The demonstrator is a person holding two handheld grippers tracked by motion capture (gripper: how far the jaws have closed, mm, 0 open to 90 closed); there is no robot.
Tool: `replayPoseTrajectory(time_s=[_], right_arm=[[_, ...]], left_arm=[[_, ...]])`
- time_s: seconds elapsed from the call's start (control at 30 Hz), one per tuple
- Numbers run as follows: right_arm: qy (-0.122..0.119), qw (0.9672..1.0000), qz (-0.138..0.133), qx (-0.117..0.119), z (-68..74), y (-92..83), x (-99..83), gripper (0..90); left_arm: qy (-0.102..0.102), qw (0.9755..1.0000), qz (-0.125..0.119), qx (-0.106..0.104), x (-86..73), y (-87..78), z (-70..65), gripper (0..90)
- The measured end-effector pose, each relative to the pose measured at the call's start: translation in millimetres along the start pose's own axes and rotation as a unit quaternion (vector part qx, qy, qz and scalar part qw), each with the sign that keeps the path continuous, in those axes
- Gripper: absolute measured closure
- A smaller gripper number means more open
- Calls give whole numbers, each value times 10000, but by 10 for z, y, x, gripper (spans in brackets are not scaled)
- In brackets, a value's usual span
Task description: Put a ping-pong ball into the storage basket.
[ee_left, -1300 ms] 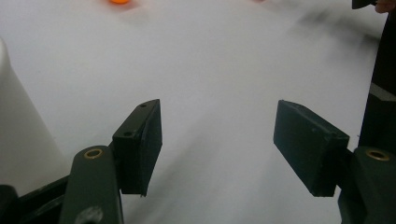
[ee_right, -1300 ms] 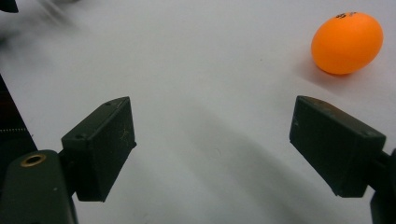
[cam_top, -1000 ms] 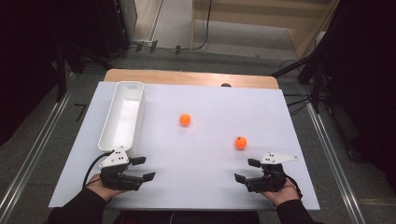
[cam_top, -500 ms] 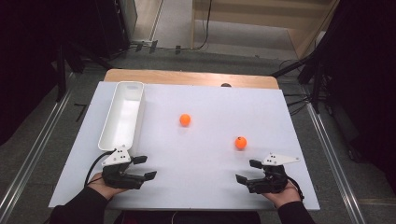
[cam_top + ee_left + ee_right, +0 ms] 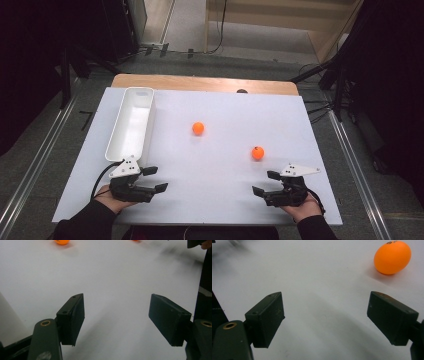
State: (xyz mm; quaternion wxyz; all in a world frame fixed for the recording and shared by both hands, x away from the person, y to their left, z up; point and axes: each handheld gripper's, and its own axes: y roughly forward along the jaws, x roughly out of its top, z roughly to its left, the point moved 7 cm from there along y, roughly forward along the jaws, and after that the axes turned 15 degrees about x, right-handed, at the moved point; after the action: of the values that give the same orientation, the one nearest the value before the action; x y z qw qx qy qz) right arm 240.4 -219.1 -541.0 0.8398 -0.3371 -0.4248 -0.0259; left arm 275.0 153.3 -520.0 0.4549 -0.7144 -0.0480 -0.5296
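Observation:
Two orange balls lie on the white table: one ball near the middle, the other ball toward the right. My left gripper rests near the front left edge, jaws open with nothing between them, pointing right. My right gripper rests near the front right edge, jaws open and empty, pointing left, just in front of the right ball. In the right gripper view that ball sits beyond the right jaw. In the left gripper view an orange ball shows at the top edge.
A long white tray stands along the table's left side, just beyond my left gripper. A wooden board runs along the far edge. Grey floor and dark stands surround the table.

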Motion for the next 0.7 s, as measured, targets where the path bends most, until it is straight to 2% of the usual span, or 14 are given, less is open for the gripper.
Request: replayPoseTrajectory(time_s=[0.2, 0.27, 0.3, 0.33, 0.5, 0.7], right_arm=[[9, 10000, 14, -6, 2, 2, -3, 126], [-5, 10000, 11, -8, -2, 3, -3, 126], [-12, 10000, 17, -5, -3, 4, -4, 126], [-27, 10000, 33, -20, -5, 5, -7, 126], [-26, 10000, 32, -20, -4, 16, -8, 126], [-28, 10000, 30, -34, -12, 14, -7, 126]], left_arm=[[-8, 10000, 0, 27, 1, 6, 1, 293], [-44, 10000, -21, -16, 7, 4, -10, 293], [-172, 9997, -119, -160, 33, -1, -44, 293], [-207, 9995, -153, -198, 44, 1, -63, 293], [-25, 9997, -179, -134, 70, 25, -111, 297], [-101, 9994, -158, -300, 93, 97, -191, 298]])
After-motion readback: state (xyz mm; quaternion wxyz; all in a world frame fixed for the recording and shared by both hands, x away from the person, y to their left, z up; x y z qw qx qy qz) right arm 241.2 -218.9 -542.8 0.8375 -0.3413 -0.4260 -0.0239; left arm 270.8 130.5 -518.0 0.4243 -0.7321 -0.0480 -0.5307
